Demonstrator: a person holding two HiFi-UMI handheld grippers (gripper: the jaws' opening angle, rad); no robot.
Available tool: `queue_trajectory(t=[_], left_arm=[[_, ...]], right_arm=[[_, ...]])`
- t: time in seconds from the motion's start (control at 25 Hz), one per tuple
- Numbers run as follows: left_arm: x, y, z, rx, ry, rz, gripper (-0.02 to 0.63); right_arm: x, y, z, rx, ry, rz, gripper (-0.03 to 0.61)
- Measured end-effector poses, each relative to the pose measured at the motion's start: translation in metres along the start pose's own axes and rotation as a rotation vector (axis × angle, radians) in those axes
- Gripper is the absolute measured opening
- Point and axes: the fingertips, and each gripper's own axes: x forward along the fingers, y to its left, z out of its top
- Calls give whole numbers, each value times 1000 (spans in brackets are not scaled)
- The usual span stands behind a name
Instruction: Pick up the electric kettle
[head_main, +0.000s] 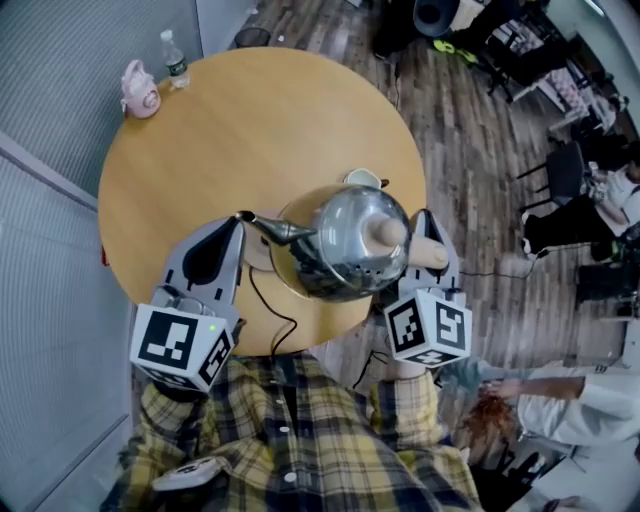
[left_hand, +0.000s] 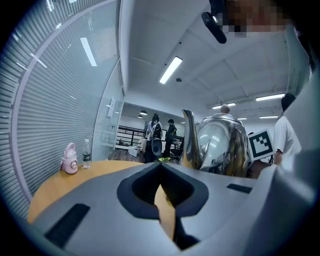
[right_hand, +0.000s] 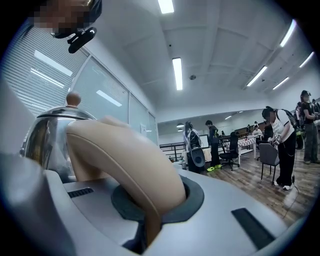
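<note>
well, kettle (head_main: 355, 240) over table's (head_main: 250, 130) near edge

Round wooden table (head_main: 220, 120) stood on plank floor (head_main: 460, 130), ribbed wall (head_main: 60, 60) beside it, strip lights (right_hand: 177, 73) above, perhaps chairs (head_main: 565, 170) beyond.

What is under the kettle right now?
A round base on the table shows its rim around the kettle; its middle is hidden by the kettle.
</note>
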Motion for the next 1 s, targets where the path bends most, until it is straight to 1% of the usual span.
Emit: queue_trajectory(t=[0.24,0.44,1.0], left_arm=[[-11,-25,-5,3,-13,-2,2],[-10,-36,-1,9,-25,-8,2],[3,-42,-2,9,-14,-9,2]], right_arm=[[-24,-13,11,-16,8,22,31],[-34,-16,13,-35,14,31,31],[-32,-15,7,-33,41,56,31]])
